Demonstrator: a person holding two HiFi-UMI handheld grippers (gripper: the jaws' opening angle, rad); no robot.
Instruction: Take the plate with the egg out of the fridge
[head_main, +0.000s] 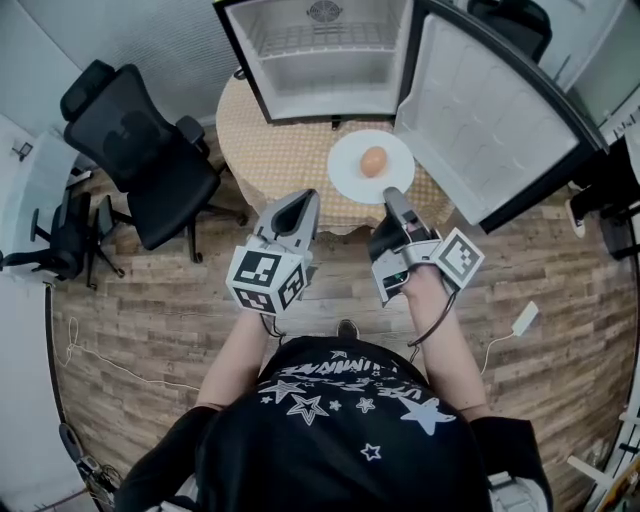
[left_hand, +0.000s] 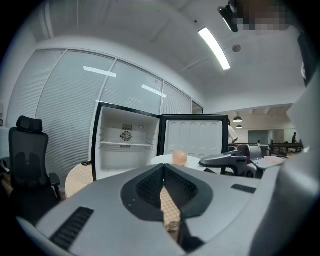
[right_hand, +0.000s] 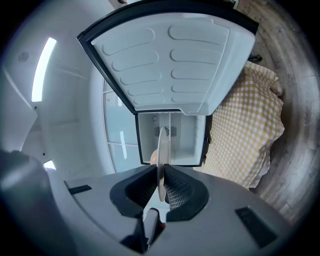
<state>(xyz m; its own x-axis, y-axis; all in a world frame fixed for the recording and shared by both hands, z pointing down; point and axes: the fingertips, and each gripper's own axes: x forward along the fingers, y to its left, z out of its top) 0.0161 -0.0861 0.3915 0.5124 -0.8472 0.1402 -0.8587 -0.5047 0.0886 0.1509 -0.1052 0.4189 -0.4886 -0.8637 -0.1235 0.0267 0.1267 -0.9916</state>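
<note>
A white plate (head_main: 352, 170) carrying a brown egg (head_main: 373, 161) is out in front of the open fridge (head_main: 320, 60), over the table's yellow checked cloth (head_main: 285, 150). My right gripper (head_main: 393, 193) is shut on the plate's near rim. In the right gripper view the plate (right_hand: 161, 150) shows edge-on between the pads, and the egg (right_hand: 153, 158) peeks out beside it. My left gripper (head_main: 306, 197) hovers left of the plate, shut and holding nothing. The left gripper view shows its fingertips meeting (left_hand: 163, 168), with the egg (left_hand: 179, 158) beyond them.
The fridge door (head_main: 490, 110) swings wide open to the right, close to the right gripper. The fridge shelves (left_hand: 125, 144) look bare. A black office chair (head_main: 140, 150) stands left of the table. A cable and adapter (head_main: 522, 318) lie on the wooden floor.
</note>
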